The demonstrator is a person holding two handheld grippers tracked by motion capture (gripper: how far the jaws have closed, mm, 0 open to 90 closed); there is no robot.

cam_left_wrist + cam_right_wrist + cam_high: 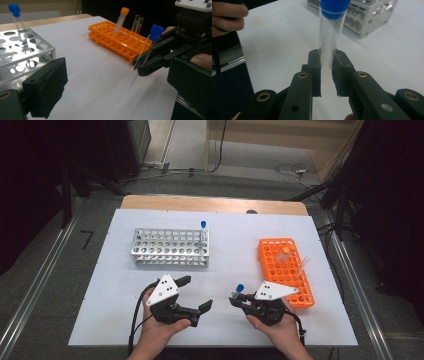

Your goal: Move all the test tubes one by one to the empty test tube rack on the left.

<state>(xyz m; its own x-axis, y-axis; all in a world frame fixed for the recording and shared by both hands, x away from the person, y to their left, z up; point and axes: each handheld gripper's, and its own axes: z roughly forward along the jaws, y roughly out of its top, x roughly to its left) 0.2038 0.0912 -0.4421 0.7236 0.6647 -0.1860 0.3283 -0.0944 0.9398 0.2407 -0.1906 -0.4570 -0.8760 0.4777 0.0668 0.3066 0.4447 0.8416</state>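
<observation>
Setting: you are at a lab-style recording bench, as shown by the white-topped table (150,320), a metal test-tube rack (171,247), an orange tube rack (286,270) with capped tubes, dark curtains on both sides, floor rails and loose cables beyond the table.

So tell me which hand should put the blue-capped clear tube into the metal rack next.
Right, probably. The right gripper is already shut on the blue-capped clear tube and would only need to carry it across to the silver metal rack. The left gripper sits nearer that rack, but its jaws are open and hold nothing.
</observation>
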